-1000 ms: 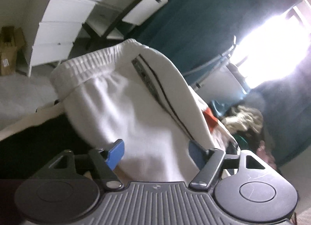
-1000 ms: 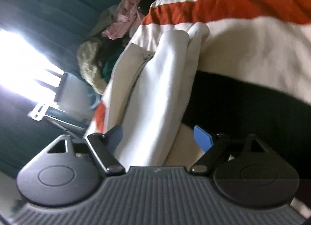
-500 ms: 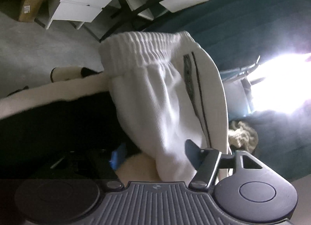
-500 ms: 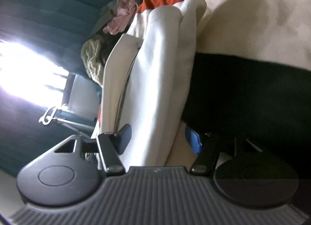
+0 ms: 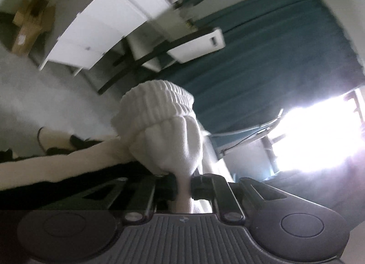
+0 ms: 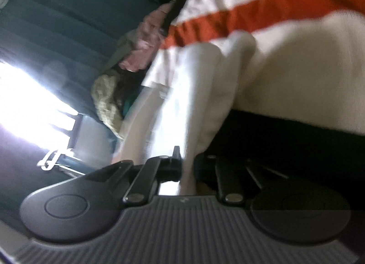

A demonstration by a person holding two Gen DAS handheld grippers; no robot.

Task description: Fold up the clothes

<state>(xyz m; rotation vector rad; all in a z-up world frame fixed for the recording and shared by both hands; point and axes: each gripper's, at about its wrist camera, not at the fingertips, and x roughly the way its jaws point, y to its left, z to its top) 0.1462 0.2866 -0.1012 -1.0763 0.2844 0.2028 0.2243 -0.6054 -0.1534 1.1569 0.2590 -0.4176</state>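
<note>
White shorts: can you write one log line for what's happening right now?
left gripper: closing, pinching white shorts | right gripper: closing, pinching same shorts | surface: striped blanket

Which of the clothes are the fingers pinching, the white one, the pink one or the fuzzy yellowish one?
The white garment. The right gripper pinches it, while the pink clothes and the fuzzy yellowish one lie untouched in the far pile.

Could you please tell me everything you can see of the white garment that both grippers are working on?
The white garment is a soft ribbed knit with a gathered elastic waistband, bunched upward in the left wrist view. It lies on a striped blanket of cream, orange and black. The left gripper is shut on a pinched fold near the waistband. The right gripper has cloth between its jaws, which are closing on another part of it, where it stretches away in long folds.
</note>
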